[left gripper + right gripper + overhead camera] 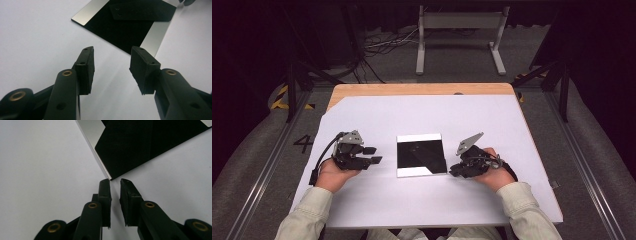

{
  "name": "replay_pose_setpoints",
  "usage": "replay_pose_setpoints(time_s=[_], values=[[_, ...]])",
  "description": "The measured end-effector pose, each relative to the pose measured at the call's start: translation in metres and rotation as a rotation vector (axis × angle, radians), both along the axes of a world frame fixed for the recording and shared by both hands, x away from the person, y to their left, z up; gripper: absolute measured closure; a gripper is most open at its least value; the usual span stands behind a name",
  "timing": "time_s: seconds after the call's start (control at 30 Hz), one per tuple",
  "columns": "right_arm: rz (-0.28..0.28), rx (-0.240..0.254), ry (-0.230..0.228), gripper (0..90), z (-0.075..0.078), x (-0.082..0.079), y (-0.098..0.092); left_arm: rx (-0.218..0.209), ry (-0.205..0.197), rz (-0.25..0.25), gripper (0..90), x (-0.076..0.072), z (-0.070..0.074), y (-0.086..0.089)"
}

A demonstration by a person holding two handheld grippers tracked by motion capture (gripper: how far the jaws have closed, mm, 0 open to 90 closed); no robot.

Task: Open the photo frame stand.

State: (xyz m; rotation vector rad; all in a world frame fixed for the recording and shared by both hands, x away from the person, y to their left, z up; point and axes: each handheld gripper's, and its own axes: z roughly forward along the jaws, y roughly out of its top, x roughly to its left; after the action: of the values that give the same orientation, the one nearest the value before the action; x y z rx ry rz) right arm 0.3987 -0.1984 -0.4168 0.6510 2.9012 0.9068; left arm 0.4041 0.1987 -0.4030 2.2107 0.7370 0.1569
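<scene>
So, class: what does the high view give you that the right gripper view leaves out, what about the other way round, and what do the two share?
From the high view: the left gripper with its jaws open, the wooden table edge, and a grey stand on the floor behind.

From the right gripper view: a close look at the right gripper, with a narrow gap between its jaws, nothing in it, and a corner of the shiny square plate just ahead of the tips.

Shared: that plate lying flat on the white sheet.
</scene>
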Motion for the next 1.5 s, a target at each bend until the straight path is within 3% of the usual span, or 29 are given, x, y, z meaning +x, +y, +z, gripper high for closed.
replay_pose_setpoints(time_s=[0.53, 0.77, 0.9, 1.1, 1.27, 1.5], values=[[-0.034, -0.058, 0.05, 82.9, -0.006, 0.003, 0.009, 0.01, 0.013, 0.009, 54.0, -0.001, -0.003, 0.0], [-0.065, -0.159, 0.063, 84.5, -0.001, 0.004, 0.023, 0.016, 0.016, 0.022, 53.6, -0.003, -0.004, 0.004], [-0.072, -0.193, 0.066, 85.0, 0.001, 0.005, 0.028, 0.018, 0.018, 0.031, 53.5, -0.005, -0.005, 0.007], [-0.066, -0.274, 0.046, 85.9, 0.003, 0.003, 0.039, 0.019, 0.02, 0.046, 53.3, -0.007, -0.005, 0.012], [-0.059, -0.278, 0.045, 86.4, 0.003, 0.004, 0.04, 0.021, 0.02, 0.047, 53.2, -0.006, -0.006, 0.012], [-0.048, -0.236, 0.044, 89.9, 0.003, 0.003, 0.035, 0.02, 0.025, 0.042, 53.4, -0.006, -0.007, 0.01]])
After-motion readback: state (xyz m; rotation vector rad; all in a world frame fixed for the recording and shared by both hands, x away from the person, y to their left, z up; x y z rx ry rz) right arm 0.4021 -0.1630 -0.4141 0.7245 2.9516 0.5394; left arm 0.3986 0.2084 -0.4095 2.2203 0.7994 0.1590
